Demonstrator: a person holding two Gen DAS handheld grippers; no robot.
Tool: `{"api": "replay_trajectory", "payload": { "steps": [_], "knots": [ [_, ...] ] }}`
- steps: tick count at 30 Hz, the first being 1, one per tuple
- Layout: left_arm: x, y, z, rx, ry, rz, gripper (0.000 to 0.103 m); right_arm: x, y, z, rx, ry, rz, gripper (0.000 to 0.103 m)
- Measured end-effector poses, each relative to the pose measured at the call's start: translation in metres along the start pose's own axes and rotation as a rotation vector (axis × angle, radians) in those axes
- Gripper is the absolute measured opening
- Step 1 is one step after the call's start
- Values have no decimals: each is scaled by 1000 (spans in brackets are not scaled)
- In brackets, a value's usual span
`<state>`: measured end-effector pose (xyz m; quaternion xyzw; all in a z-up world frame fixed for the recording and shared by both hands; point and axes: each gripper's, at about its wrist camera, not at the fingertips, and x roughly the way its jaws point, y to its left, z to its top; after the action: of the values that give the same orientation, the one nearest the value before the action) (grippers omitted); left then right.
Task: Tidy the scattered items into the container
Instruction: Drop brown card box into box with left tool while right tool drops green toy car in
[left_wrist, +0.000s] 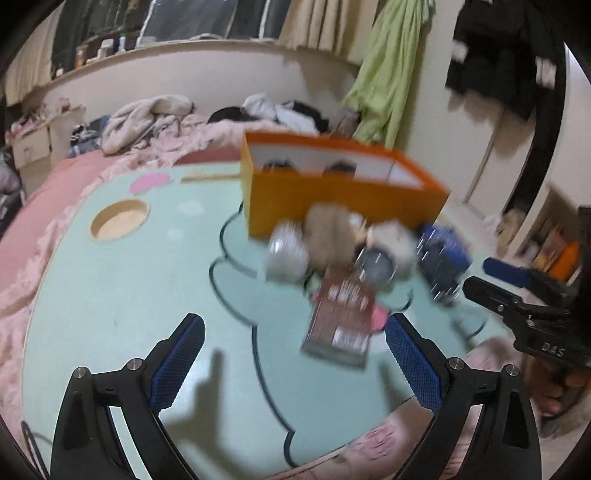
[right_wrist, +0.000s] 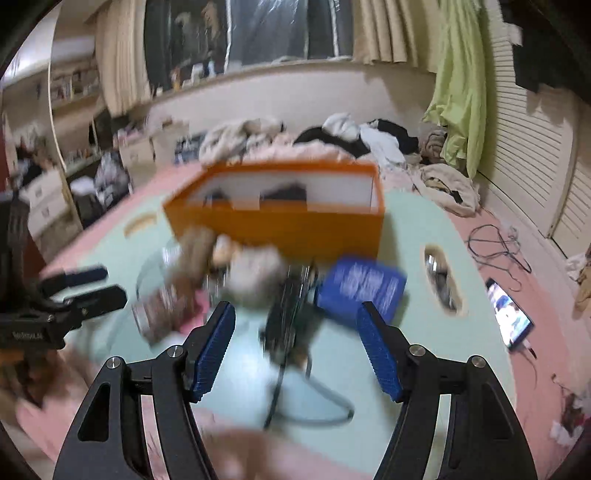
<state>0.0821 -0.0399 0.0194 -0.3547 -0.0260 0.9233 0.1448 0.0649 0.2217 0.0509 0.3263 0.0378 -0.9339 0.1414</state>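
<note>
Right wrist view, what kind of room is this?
Most likely a lived-in bedroom: heaps of clothes on pink bedding, a curtained window, and louvered closet doors along the wall.

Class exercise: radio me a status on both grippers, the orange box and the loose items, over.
Left gripper and right gripper open, jaws empty. Orange box upright on the table; loose items piled against its front. Nothing blocks the approach.

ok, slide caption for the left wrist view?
Open left gripper approaches blurred clutter beside the orange box on the mint table.
</note>
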Motion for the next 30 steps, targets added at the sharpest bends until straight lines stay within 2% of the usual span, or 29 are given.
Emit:
{"api": "replay_trajectory", "payload": {
  "steps": [3,4,6,17,20,22,23,24,25,26,27,30],
  "knots": [
    [16,-4,-7,36,66,59,103,25,3,-12,5,114,-31,70],
    [18,-9,-7,68,78,83,103,28,9,-13,-37,93,-91,80],
    [20,-16,-8,110,89,119,103,33,8,-10,-31,102,-67,82],
    [18,-17,-9,107,85,106,103,33,7,-14,-20,88,-57,88],
    [18,-16,-3,99,77,42,103,31,6,-19,-17,85,-55,89],
    [19,-18,5,101,60,25,102,30,8,-20,-16,84,-56,89],
    [22,-19,8,107,58,11,95,30,7,-20,-17,84,-55,89],
    [25,-20,11,109,66,-3,76,30,7,-20,-17,84,-55,89],
    [31,-21,12,112,87,-23,67,29,6,-21,-17,82,-54,89],
    [31,-24,13,128,70,-9,56,29,6,-21,-16,82,-54,89],
    [31,-26,13,136,65,-11,41,29,5,-21,-14,79,-53,89],
    [25,-26,8,132,35,-30,40,26,0,-22,16,62,-30,89]
  ]
}}
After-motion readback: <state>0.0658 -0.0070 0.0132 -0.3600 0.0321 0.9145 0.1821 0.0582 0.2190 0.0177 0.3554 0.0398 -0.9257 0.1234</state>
